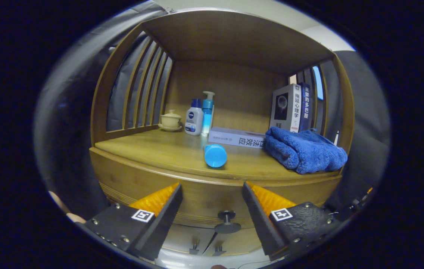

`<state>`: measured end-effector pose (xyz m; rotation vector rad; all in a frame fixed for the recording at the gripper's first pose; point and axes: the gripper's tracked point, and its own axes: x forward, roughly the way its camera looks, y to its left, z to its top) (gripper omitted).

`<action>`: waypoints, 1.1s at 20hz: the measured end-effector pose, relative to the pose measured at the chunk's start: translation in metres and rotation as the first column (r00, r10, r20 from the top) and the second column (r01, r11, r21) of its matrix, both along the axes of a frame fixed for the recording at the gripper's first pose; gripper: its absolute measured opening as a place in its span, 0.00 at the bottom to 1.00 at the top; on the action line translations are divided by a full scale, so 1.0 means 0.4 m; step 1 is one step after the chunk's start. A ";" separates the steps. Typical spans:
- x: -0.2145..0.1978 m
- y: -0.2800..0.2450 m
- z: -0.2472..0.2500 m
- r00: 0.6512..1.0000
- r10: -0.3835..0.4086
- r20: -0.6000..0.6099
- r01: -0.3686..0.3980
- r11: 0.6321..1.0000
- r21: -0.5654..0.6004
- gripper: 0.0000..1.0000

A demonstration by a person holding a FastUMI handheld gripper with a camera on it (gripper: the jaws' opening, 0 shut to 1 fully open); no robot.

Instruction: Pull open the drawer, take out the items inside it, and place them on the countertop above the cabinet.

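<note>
My gripper (pixel 212 190) is open, its two fingers spread wide with nothing between them. Between and a little below the fingertips sits the wooden drawer front (pixel 204 203) with its dark round knob (pixel 227 221); the drawer looks closed and its inside is hidden. Above it lies the wooden countertop (pixel 159 151) of the cabinet. A blue cylinder-shaped item (pixel 215 155) lies on its side near the countertop's front edge, just beyond the fingers. A folded blue towel (pixel 303 151) rests on the countertop to the right.
At the back of the shelf stand a small lidded cup on a saucer (pixel 170 120), a white bottle (pixel 194 120) and a blue pump bottle (pixel 207 114). A flat book (pixel 236 136) lies by upright books (pixel 290 108). Slatted wooden sides and a top board enclose the countertop.
</note>
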<state>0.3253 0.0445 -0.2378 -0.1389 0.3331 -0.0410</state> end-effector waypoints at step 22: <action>-0.184 -0.030 0.186 0.994 0.107 0.038 -0.108 0.994 0.029 0.98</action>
